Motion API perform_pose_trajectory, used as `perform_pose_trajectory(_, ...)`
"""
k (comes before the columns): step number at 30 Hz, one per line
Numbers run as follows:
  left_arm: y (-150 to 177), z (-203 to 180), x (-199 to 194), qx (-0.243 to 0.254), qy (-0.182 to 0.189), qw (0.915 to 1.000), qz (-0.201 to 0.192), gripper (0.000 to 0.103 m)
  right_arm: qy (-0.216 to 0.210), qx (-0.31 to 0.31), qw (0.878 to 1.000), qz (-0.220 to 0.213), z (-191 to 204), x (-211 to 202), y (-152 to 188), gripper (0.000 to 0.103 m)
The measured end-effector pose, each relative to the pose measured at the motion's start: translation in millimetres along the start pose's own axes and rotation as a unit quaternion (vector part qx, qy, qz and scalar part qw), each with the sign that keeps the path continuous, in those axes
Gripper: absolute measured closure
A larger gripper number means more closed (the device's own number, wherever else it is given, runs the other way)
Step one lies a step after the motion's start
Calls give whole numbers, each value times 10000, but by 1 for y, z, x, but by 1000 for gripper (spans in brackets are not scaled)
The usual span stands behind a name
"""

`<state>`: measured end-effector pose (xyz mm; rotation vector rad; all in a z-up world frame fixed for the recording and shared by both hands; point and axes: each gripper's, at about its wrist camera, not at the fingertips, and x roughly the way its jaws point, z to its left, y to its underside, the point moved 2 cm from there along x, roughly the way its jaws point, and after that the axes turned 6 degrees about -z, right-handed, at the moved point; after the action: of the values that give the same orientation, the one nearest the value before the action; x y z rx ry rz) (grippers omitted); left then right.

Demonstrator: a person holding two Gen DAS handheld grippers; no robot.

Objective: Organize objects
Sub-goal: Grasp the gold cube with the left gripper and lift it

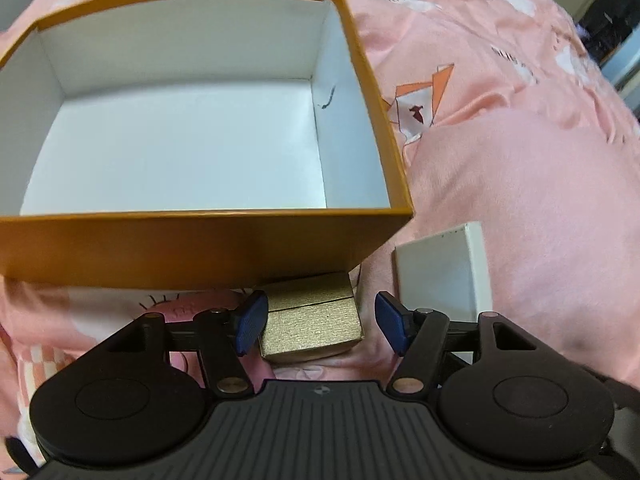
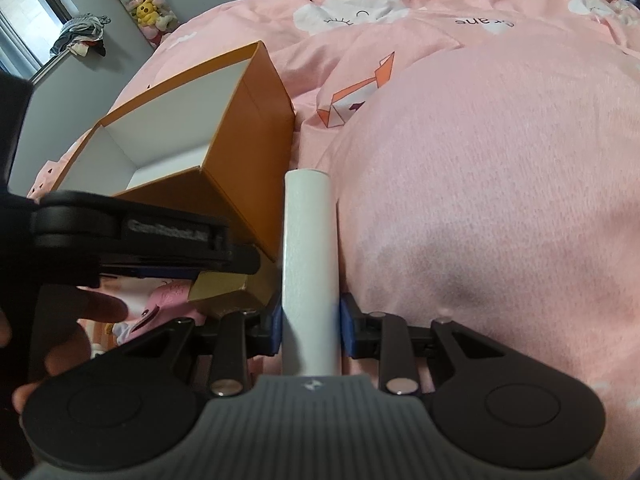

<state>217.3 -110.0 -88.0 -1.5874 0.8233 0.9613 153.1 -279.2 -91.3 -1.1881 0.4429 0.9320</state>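
The left gripper (image 1: 320, 322) has its jaws spread wide, with the blue pads (image 1: 251, 322) well apart. A small gold box (image 1: 312, 320) sits between them on the bedding, low in the middle of the left wrist view. The left pad is just beside the box's left edge, while the right pad stands clear of it, so nothing is gripped. A seam line runs across the top of the gold box.

The right gripper (image 2: 311, 322) has its jaws drawn in narrow on a flat white box (image 2: 310, 248), seen edge-on in the right wrist view as a tall white strip running up from the lower centre of the frame. Both blue pads press on its sides. In the left wrist view the same white box (image 1: 440, 276) shows at lower right, just beside the left gripper's right finger.

Above the gold box in the left wrist view, a large orange box (image 1: 200, 244) with a white interior fills the upper left and centre; it is open at the top and nothing lies in it. Its near wall overhangs the far edge of the gold box in the picture. In the right wrist view the orange box (image 2: 256, 120) sits left of centre, with the left gripper's black body (image 2: 132, 240) crossing in front of it and a hand's fingers (image 2: 100, 304) at the lower left.

Pink printed bedding (image 1: 520, 180) lies under everything. A column of plush toys (image 2: 140, 4) stands at the upper left of the right wrist view.
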Motion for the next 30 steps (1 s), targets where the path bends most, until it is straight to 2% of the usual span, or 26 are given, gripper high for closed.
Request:
perform_pose_trajectory(4, 3, 5, 1, 138, -124, 9998, 23, 28, -27, 35, 10000, 0, -1, -1, 1, 74)
perform_pose_trajectory(9, 3, 22, 6, -345, 211, 9988, 260, 26, 16, -17, 10000, -8, 1, -2, 3, 73)
perform_pose_trajectory(13, 5, 23, 14, -450, 322, 9976, 416, 28, 23, -15, 10000, -7, 1, -1, 3, 73)
perform_pose_trajectory(16, 7, 25, 13, -472, 423, 9974, 354, 33, 12, -21, 10000, -15, 0, -1, 3, 73)
perform_pose_trajectory(22, 13, 24, -8, -205, 642, 9977, 121, 33, 25, -47, 10000, -80, 6, -6, 3, 74)
perform_pose_trajectory(30, 18, 39, -66, 11, 1093, 9920, -632, 34, 229, -381, 9982, -411, 37, -39, -9, 74)
